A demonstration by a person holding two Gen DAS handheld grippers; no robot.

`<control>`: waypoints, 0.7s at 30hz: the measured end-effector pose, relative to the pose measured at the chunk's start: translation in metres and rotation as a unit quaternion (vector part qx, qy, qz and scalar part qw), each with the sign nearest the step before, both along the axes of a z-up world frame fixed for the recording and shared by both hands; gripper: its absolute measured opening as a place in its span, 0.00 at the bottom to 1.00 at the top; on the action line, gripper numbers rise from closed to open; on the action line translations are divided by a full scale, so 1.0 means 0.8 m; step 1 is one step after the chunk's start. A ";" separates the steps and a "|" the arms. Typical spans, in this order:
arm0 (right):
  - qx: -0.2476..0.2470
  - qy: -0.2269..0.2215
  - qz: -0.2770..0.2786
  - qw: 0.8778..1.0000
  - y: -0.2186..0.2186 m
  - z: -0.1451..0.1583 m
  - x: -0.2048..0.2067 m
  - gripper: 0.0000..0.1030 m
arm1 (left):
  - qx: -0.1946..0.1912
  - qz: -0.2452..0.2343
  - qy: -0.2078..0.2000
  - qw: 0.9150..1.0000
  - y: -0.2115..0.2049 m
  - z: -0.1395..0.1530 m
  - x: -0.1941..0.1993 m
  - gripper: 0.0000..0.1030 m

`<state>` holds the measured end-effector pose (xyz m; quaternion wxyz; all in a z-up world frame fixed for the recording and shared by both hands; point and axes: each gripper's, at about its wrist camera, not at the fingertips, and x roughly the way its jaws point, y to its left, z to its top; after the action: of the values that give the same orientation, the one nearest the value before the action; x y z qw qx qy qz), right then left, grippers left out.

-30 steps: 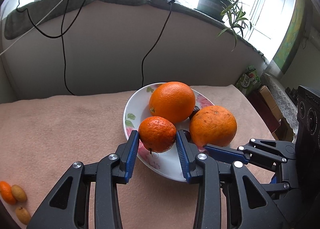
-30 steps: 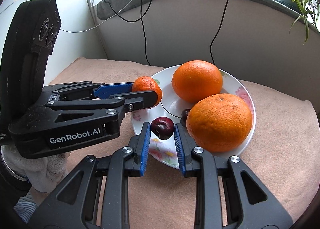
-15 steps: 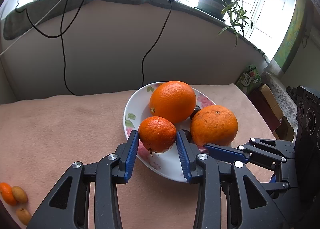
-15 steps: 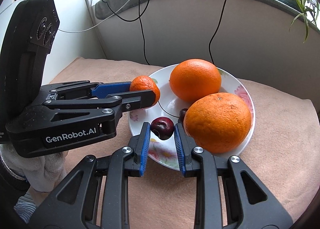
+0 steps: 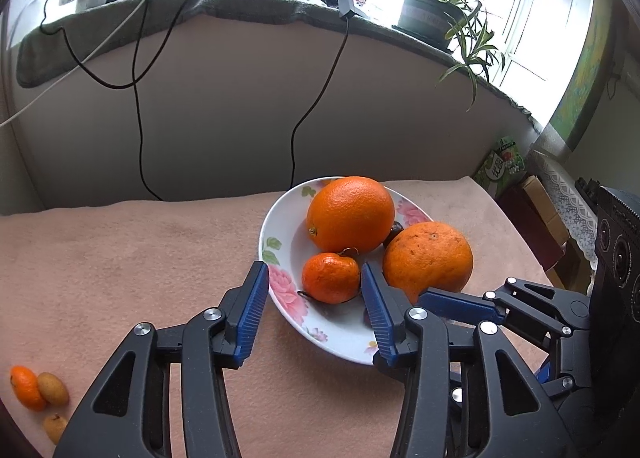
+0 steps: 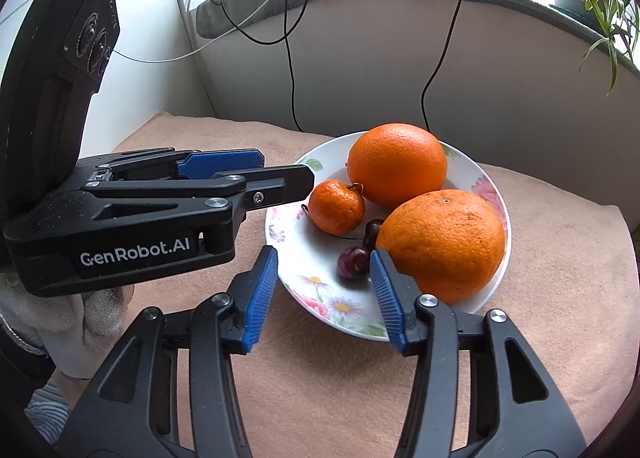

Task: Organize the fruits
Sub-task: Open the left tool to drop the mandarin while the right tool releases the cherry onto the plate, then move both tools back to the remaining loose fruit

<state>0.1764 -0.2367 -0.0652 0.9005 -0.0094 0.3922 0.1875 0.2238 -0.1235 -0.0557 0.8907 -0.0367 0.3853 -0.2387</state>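
Note:
A white floral plate (image 5: 286, 292) (image 6: 348, 314) on the pink cloth holds two large oranges (image 5: 350, 214) (image 6: 440, 244), a small mandarin (image 5: 330, 278) (image 6: 337, 207) and two dark cherries (image 6: 354, 262). My left gripper (image 5: 314, 288) is open, its jaws apart on either side of the mandarin without touching it. My right gripper (image 6: 324, 270) is open, its jaws wide around the near cherry, which lies on the plate. The left gripper's body (image 6: 168, 194) shows in the right wrist view, beside the plate's left rim.
A small mandarin (image 5: 26, 386) and two small brownish fruits (image 5: 52, 388) lie on the cloth at the near left. A low wall with hanging cables (image 5: 140, 130) stands behind the table. A potted plant (image 5: 432, 14) sits on the sill. Boxes (image 5: 532, 210) stand off the right edge.
Both grippers have opened. The left let go of the mandarin, which now rests on the plate. The right let go of the cherry. Both have drawn back slightly.

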 end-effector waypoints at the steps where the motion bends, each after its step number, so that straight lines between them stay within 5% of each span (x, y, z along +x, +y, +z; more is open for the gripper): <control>1: 0.001 -0.002 0.000 1.000 0.000 0.002 -0.002 0.57 | -0.001 0.002 -0.001 1.000 0.001 0.001 -0.001 0.46; 10: -0.008 -0.023 0.007 1.000 0.006 0.020 -0.021 0.59 | -0.001 0.012 -0.014 1.000 0.012 0.014 -0.012 0.58; 21: -0.027 -0.052 0.016 0.998 0.020 0.038 -0.042 0.78 | 0.000 0.025 -0.030 0.999 0.025 0.028 -0.032 0.66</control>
<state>0.1425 -0.2209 -0.0347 0.9159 -0.0495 0.3499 0.1903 0.1979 -0.1037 -0.0333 0.9076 -0.0386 0.3572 -0.2173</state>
